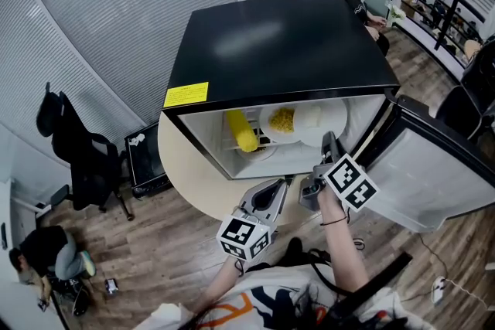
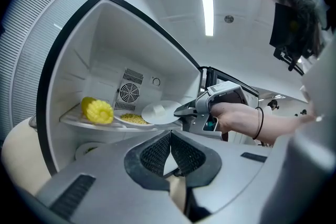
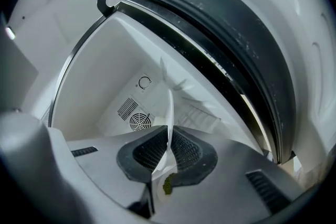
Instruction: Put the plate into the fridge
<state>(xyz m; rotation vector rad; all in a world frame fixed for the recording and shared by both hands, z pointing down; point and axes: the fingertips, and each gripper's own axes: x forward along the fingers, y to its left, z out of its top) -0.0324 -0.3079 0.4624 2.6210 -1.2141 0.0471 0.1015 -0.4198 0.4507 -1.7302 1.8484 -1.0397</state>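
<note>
Black-topped fridge (image 1: 278,50) holds corn cob (image 1: 241,131), plate of kernels (image 1: 267,121), white plate (image 1: 334,113).

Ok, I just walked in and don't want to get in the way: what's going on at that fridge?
A person is working two hand-held grippers at a small fridge whose door stands open. The right gripper has its jaws shut on the rim of a white plate, which is inside at shelf level, next to a plate of corn kernels and a corn cob. The left gripper hangs in front of the fridge, jaws shut and empty.
</note>
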